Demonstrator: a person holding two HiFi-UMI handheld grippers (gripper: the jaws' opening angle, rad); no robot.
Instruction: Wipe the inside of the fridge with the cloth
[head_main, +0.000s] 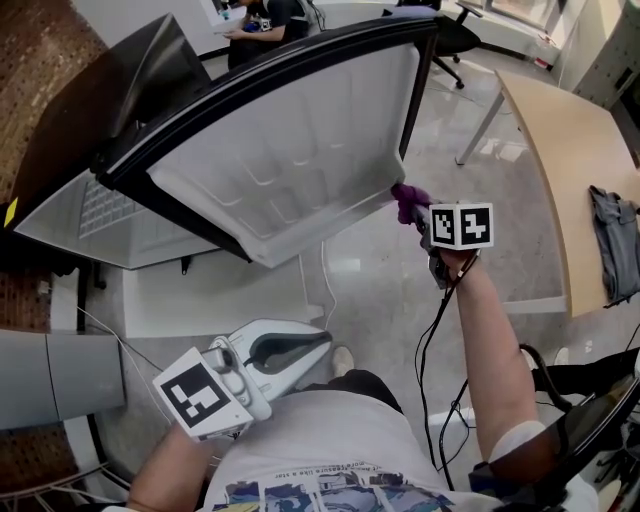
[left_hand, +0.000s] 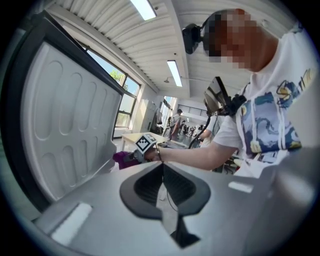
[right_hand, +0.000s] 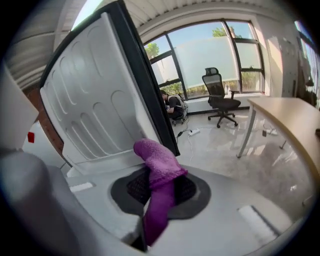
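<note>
Down close to the person's shirt, well below the fridge door, the left hand-held gripper has its jaws closed on each other with nothing between them. Further out, at the door's near right corner, the right hand-held gripper is clenched on the purple cloth. The cloth stands up from the jaws in a bunched fold, and its tip lies right at the edge of the door's white ribbed inner lining, seemingly touching it. The door hangs wide open, its dark rim framing the lining. Left of the door is the fridge, its pale interior showing. Right of the door, a wooden bench carries a grey garment. Beyond the door's far end are a black office chair and a seated person.
</note>
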